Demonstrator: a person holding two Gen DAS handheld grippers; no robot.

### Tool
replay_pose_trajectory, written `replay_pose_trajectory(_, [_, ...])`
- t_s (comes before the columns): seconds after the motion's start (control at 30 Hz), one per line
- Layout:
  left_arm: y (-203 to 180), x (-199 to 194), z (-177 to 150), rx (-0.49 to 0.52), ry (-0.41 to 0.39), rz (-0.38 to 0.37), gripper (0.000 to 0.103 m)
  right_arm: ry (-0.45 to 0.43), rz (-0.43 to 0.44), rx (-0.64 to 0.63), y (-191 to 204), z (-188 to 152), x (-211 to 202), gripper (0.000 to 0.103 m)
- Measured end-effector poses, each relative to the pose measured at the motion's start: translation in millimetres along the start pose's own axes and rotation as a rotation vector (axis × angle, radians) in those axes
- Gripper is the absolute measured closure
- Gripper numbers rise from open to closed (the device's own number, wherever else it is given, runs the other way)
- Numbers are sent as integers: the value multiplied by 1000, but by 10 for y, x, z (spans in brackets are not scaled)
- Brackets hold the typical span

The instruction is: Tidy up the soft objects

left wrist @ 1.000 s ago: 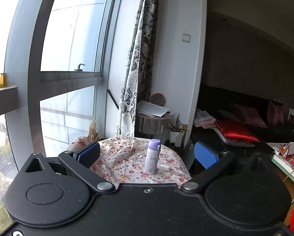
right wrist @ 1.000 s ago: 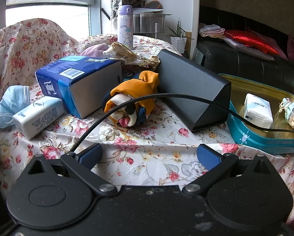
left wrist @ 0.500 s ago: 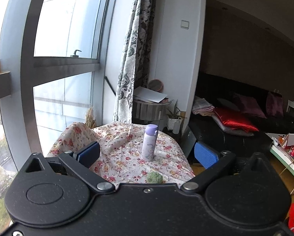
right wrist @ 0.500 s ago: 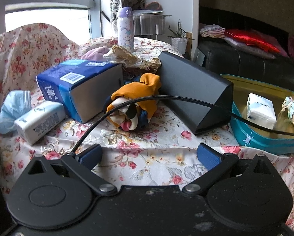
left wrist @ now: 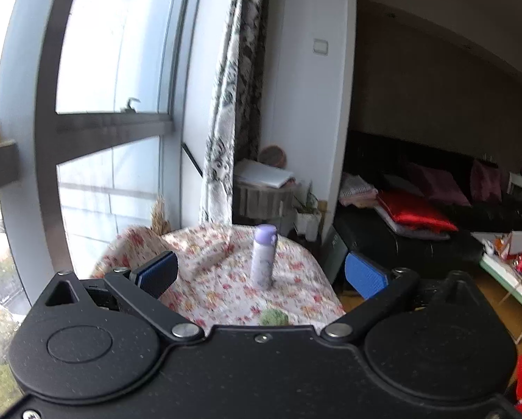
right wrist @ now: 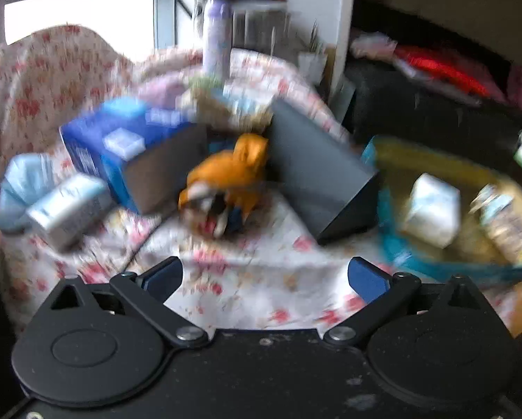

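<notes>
Right tongs (right wrist: 264, 276) spread wide and empty, low at the desk's near edge; left tongs (left wrist: 261, 272) also released, held high above the far side. The orange soft toy (right wrist: 231, 178) lies mid-desk, wedged between the blue box (right wrist: 121, 146) and the dark wedge-shaped case (right wrist: 317, 171). Best bet: come straight in, pinch the bulky orange body, lift clear before swinging. Open cloth (right wrist: 261, 279) ahead gives room; the teal tin (right wrist: 397, 251) at the right edge crowds that side. View blurred.

Can't read a thing here, honestly. Print on the blue box (right wrist: 121, 139) too smeared by motion blur to make out.
</notes>
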State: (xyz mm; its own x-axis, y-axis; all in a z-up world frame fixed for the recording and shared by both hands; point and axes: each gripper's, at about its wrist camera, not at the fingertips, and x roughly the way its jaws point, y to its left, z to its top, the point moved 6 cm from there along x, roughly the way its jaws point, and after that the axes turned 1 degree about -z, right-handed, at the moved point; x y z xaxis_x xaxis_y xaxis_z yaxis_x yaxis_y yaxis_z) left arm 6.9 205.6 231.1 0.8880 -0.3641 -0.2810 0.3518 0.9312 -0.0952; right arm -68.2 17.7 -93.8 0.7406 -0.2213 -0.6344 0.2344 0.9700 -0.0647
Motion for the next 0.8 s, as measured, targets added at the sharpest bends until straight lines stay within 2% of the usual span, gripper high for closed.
replay_pose_trajectory(0.17, [105, -329, 320, -16, -100, 11, 4, -84, 110, 96, -305, 530, -1060, 1])
replay_pose_trajectory(0.23, [140, -505, 507, -19, -159, 4, 4, -103, 178, 160, -548, 806, -1539, 1])
replay_pose_trajectory(0.3, [159, -704, 738, -19, -221, -10, 4, -113, 210, 194, -805, 1086, -1932, 1])
replay_pose_trajectory(0.37, [161, -894, 984, 0, -273, 0, 4, -153, 198, 233, -1129, 1386, -2363, 1])
replay_pose_trajectory(0.47, [144, -1219, 1356, 49, -376, 52, 4, -221, 122, 251, -1533, 1800, -3001, 1])
replay_pose_trajectory(0.53, [139, -1435, 1585, 68, -436, 71, 4, -280, 84, 249, -1700, 2047, -3468, 0])
replay_pose_trajectory(0.6, [133, -1620, 1800, 79, -475, 55, 4, -336, 65, 234, -1779, 2246, -3873, 0])
replay_pose_trajectory(0.7, [147, -1803, 2098, 73, -498, 22, 4, -402, 76, 218, -1817, 2487, -4445, 0])
replay_pose_trajectory(0.8, [199, -1791, 2245, 57, -465, 46, 4, -388, 156, 290, -1825, 2603, -4771, 0])
